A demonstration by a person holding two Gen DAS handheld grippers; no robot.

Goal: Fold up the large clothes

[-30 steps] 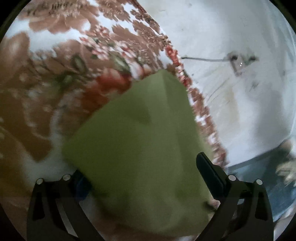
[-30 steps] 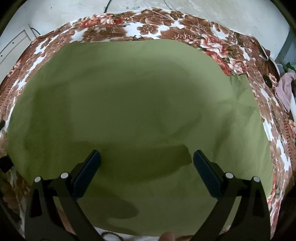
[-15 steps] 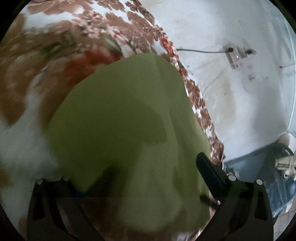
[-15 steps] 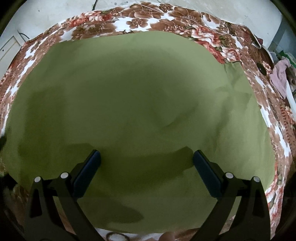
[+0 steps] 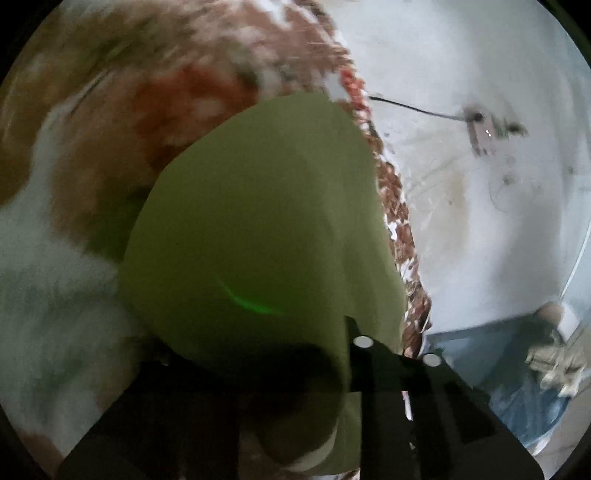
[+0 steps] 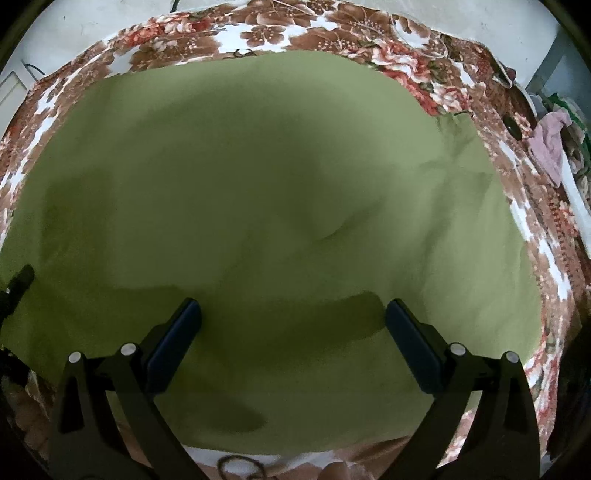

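Observation:
A large plain green cloth (image 6: 258,184) lies spread over a bed with a brown and red floral cover (image 6: 258,33). My right gripper (image 6: 293,321) hovers over the cloth's near part, open, with nothing between its fingers. In the left wrist view one corner of the green cloth (image 5: 258,221) is bunched up and drapes over my left gripper (image 5: 295,343). Its jaws are closing, and the fabric is pinched between them. Its left finger is hidden under the cloth; only the right finger (image 5: 354,332) shows.
The bed's edge (image 5: 399,229) runs beside a pale wall (image 5: 480,221) that carries a socket and cable (image 5: 480,129). Pink clothing (image 6: 550,144) lies past the bed's right side. A thin ring (image 6: 240,467) rests at the near edge.
The left jaws have come together from wide open, and the cloth corner is now gathered between them and over the fingers. The right gripper has stayed open over the cloth.

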